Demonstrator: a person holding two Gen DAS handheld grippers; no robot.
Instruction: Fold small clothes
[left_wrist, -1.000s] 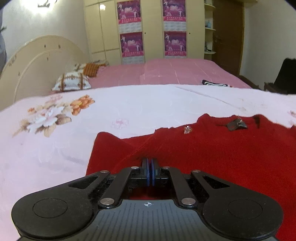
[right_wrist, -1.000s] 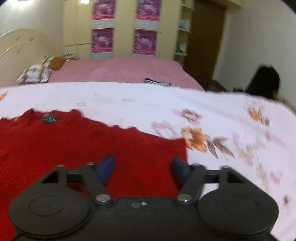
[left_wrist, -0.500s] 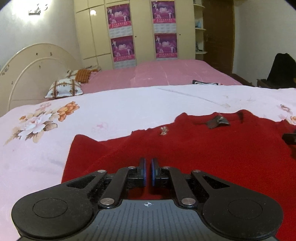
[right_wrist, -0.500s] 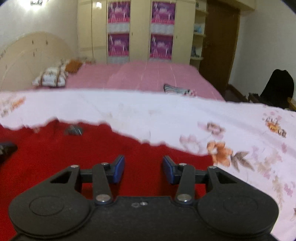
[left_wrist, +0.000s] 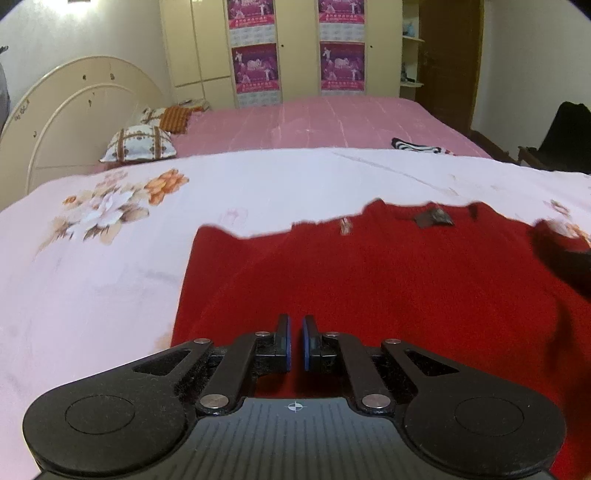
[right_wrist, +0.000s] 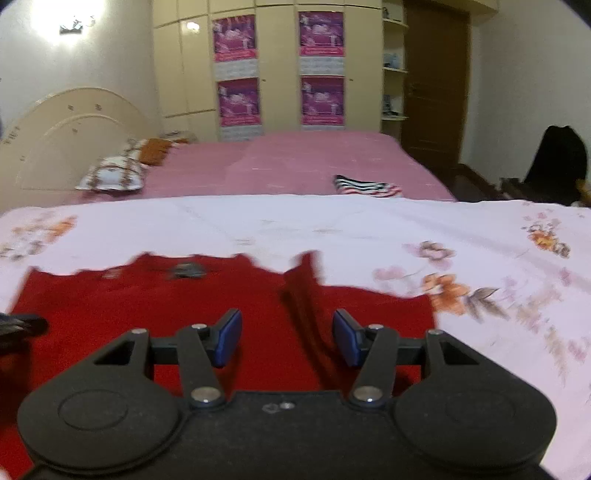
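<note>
A red sweater (left_wrist: 369, 280) lies spread on the floral sheet, a dark tag (left_wrist: 432, 218) at its far neck edge. My left gripper (left_wrist: 294, 341) hangs low over the sweater's left half, shut to a thin slit with red showing through. I cannot tell whether it nips the cloth. Seen from the right wrist, the sweater (right_wrist: 184, 306) has a raised crease (right_wrist: 299, 295) running away between the jaws. My right gripper (right_wrist: 286, 338) is above that part, its jaws opening and touching nothing. The left gripper (right_wrist: 22, 325) shows at the left edge.
The pale floral sheet (left_wrist: 110, 258) surrounds the sweater. Behind it is a pink bed (left_wrist: 332, 122) with pillows (left_wrist: 138, 146) and a striped garment (left_wrist: 417, 146). A cream headboard, a wardrobe with posters and a dark chair (left_wrist: 569, 133) stand beyond.
Both grippers have drawn back and risen, so more of the sweater shows. The right jaws narrowed, then widened a little. A crease now stands up on the sweater's right part.
</note>
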